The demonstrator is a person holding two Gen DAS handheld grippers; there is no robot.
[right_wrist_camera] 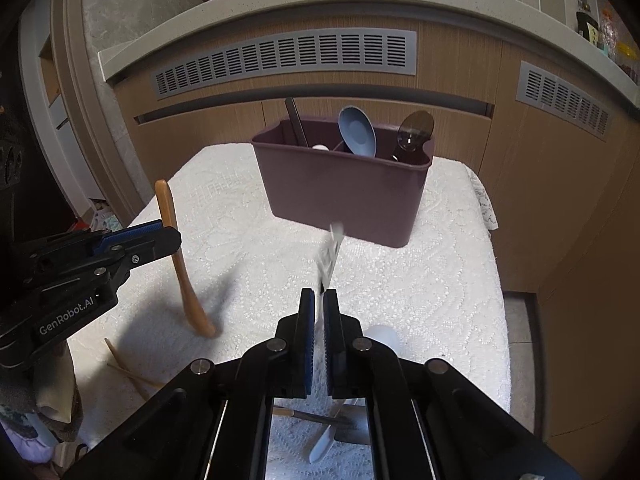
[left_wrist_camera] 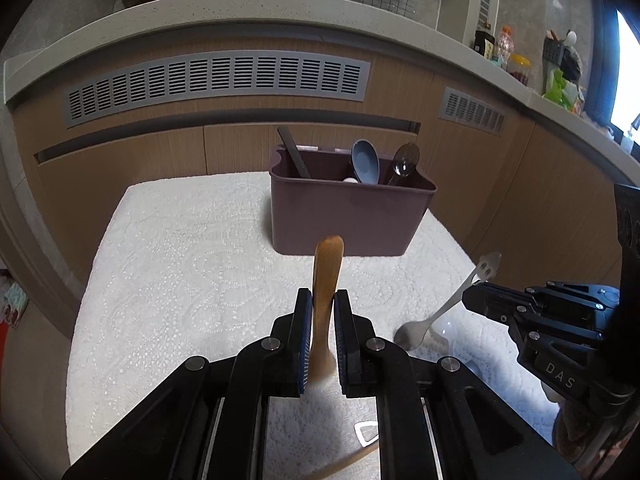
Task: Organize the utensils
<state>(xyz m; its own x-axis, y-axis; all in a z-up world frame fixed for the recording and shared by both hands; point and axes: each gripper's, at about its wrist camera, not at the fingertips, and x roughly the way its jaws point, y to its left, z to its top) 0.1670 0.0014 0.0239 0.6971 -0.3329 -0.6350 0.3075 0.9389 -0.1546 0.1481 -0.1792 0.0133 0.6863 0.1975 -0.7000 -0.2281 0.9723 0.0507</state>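
Observation:
A purple utensil holder (left_wrist_camera: 348, 216) (right_wrist_camera: 340, 192) stands at the far side of the white cloth-covered table. It holds a blue spoon (left_wrist_camera: 365, 161) (right_wrist_camera: 357, 131), a dark spoon (left_wrist_camera: 404, 166) (right_wrist_camera: 414, 132) and a black handle (left_wrist_camera: 294, 152). My left gripper (left_wrist_camera: 323, 304) (right_wrist_camera: 160, 236) is shut on a wooden spoon (left_wrist_camera: 326, 292) (right_wrist_camera: 180, 264), handle up. My right gripper (right_wrist_camera: 319, 300) (left_wrist_camera: 466, 300) is shut on a metal spoon (left_wrist_camera: 448, 304) (right_wrist_camera: 330, 256), handle pointing toward the holder.
Wooden chopsticks (right_wrist_camera: 128, 372), a white spoon (right_wrist_camera: 324, 444) and other utensils (right_wrist_camera: 312, 416) lie on the near part of the white cloth (left_wrist_camera: 180, 264). Wooden cabinets with grey vents (left_wrist_camera: 216, 84) stand behind the table, under a counter.

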